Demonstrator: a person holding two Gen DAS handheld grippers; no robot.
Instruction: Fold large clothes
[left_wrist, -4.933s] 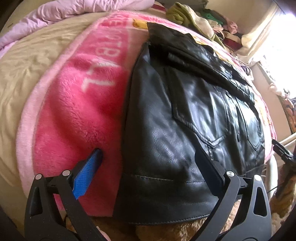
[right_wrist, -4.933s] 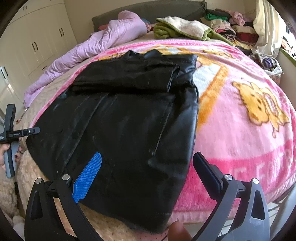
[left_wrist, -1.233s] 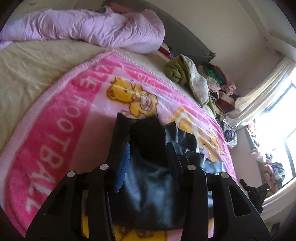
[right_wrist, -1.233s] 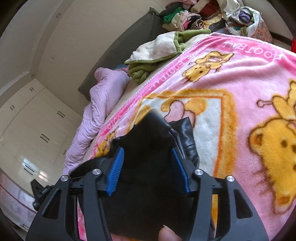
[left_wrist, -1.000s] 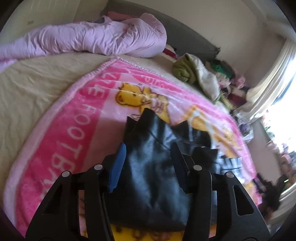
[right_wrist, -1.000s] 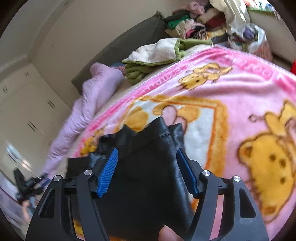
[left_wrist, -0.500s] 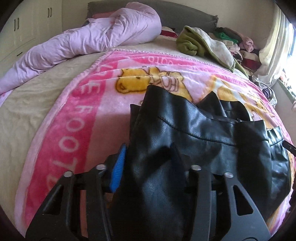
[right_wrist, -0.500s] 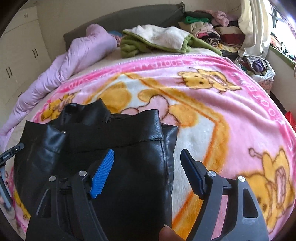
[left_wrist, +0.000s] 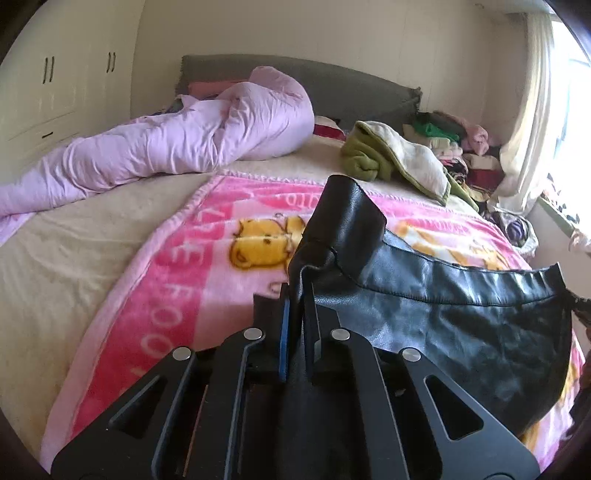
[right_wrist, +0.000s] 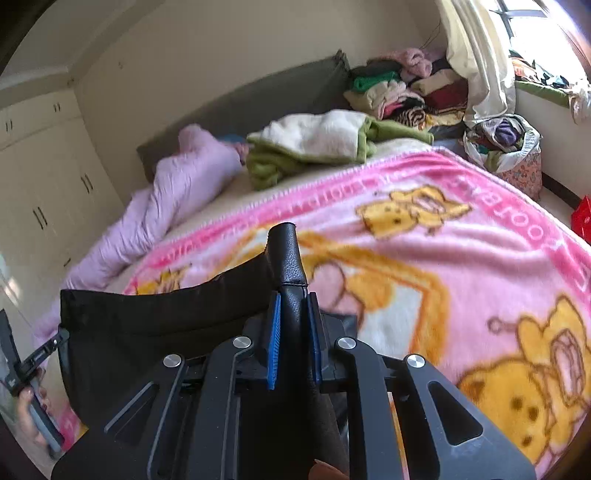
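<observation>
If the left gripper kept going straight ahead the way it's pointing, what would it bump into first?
The left gripper is shut on the black leather jacket, whose folded corner sticks up right ahead. Past that it would probably meet the pink cartoon blanket on the bed, though depth is hard to judge here.

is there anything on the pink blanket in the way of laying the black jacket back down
Nothing visible. Both the left gripper and right gripper are shut on the black jacket, held above the pink blanket. The green towel and purple duvet lie further back, near the headboard, off the blanket.
</observation>
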